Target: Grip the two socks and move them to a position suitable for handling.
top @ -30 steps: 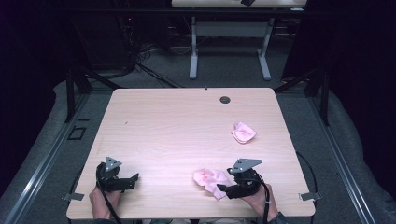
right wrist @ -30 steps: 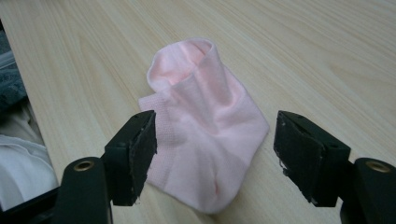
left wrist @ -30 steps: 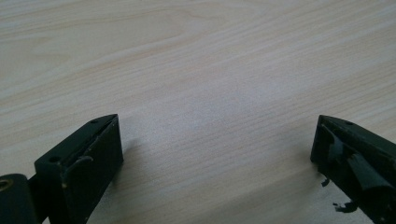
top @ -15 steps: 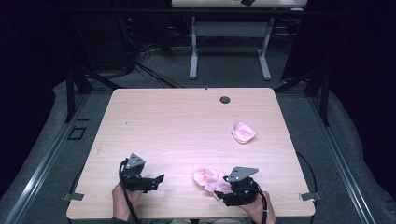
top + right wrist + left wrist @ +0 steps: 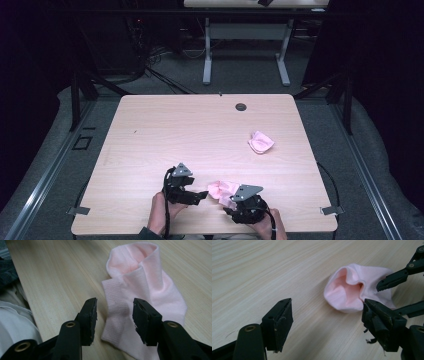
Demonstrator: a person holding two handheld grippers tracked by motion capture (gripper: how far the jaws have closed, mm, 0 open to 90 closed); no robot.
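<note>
- Pink cotton: a crumpled sock point(image 5: 223, 190) lies near the desk's front edge, between the two grippers, its mouth gaping toward the left one (in the left gripper view the opening shows as a hollow point(image 5: 345, 287)).
- Right gripper point(image 5: 114, 315): jaws spread, straddling the sock's ribbed cuff point(image 5: 117, 305) without pinching it; in the high view this gripper point(image 5: 239, 201) sits just beside the sock, at its near right.
- Left gripper point(image 5: 197, 195): jaws spread wide and holding nothing, near the sock's left side but apart from it.
- Step in hand, as I judge it: both grippers are closing in to take hold of this sock, with neither grasp made yet.
- Next move probably calls for the right jaws to press together on the cuff, while the left goes for the open rim; the soft fabric could slip or bunch if the bite is shallow.
- Farther back on the desk point(image 5: 175, 130), well apart to the right, lies a second pink sock point(image 5: 261, 142), balled up.
- Beyond it, near the far edge, a dark round grommet point(image 5: 241, 106).
</note>
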